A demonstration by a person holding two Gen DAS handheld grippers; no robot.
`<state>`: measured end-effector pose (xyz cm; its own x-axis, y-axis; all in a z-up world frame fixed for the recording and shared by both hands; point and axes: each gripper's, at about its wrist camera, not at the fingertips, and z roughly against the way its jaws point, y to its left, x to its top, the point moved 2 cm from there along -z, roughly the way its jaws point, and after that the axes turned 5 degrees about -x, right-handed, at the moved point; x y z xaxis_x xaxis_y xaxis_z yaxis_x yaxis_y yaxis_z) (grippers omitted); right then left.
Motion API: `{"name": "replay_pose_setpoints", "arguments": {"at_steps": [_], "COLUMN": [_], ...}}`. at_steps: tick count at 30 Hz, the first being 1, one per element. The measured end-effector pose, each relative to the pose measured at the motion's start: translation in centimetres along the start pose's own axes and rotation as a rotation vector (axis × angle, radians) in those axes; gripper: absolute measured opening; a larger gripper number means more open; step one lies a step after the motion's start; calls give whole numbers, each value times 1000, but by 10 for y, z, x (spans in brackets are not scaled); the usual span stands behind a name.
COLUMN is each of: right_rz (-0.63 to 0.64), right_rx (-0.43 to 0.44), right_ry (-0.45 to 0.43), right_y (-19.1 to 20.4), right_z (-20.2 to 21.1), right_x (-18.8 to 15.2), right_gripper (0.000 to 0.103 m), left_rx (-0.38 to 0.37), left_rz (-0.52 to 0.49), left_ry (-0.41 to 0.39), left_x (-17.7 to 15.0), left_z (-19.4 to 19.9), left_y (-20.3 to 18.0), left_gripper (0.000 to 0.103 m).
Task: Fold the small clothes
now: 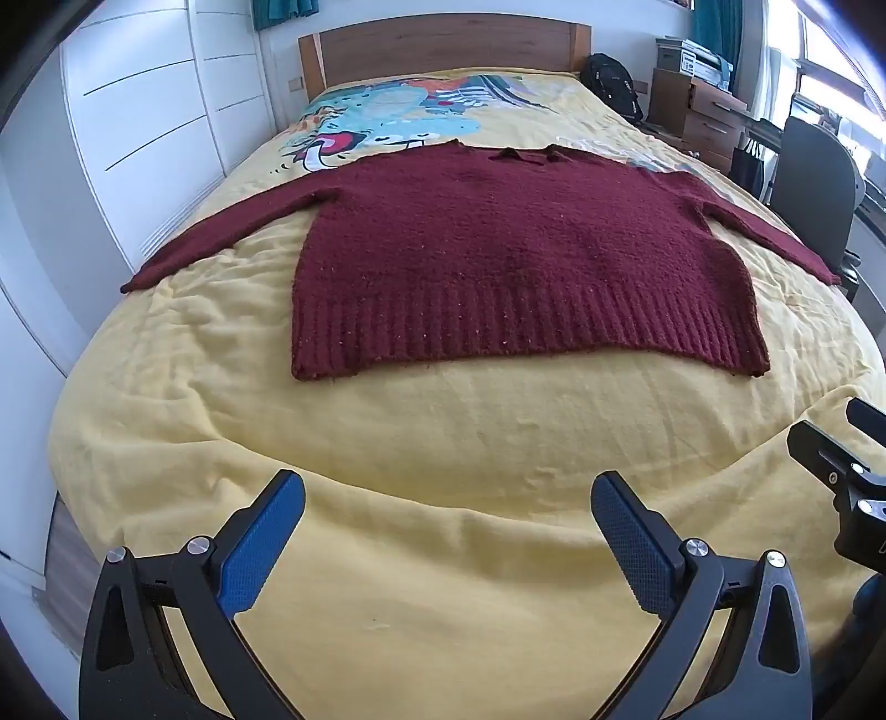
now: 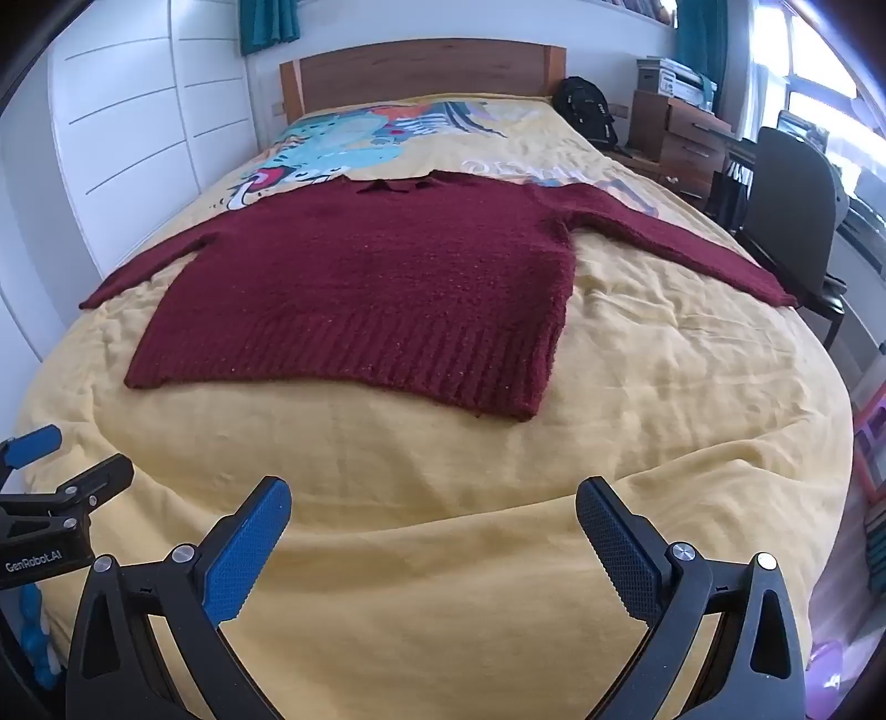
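Observation:
A dark red knitted sweater (image 1: 515, 260) lies flat on the yellow bedspread (image 1: 443, 443), collar toward the headboard, both sleeves spread out to the sides, ribbed hem nearest me. It also shows in the right wrist view (image 2: 376, 288). My left gripper (image 1: 448, 509) is open and empty, held above the bedspread short of the hem. My right gripper (image 2: 432, 515) is open and empty, also short of the hem. The right gripper's body shows at the right edge of the left wrist view (image 1: 847, 476); the left gripper's body shows at the left edge of the right wrist view (image 2: 50, 498).
The bed has a wooden headboard (image 1: 443, 50). White wardrobe doors (image 1: 144, 122) line the left side. A black backpack (image 1: 612, 83), wooden drawers (image 1: 703, 111) and a dark office chair (image 1: 814, 188) stand on the right, near bright windows.

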<state>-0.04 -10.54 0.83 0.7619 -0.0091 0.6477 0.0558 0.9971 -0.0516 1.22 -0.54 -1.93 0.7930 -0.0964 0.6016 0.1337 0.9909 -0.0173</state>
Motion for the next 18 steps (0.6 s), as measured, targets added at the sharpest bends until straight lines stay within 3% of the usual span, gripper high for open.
{"name": "replay_pose_setpoints", "arguments": {"at_steps": [18], "right_rz": [-6], "right_rx": [5], "right_ry": [-7], "right_y": [-2], "right_z": [2], "right_x": [0], "right_gripper": [103], "left_rx": [-4], "left_rz": [15], "left_ry": [-6], "left_x": [1], "left_z": [1], "left_y": [0], "left_gripper": [102]}}
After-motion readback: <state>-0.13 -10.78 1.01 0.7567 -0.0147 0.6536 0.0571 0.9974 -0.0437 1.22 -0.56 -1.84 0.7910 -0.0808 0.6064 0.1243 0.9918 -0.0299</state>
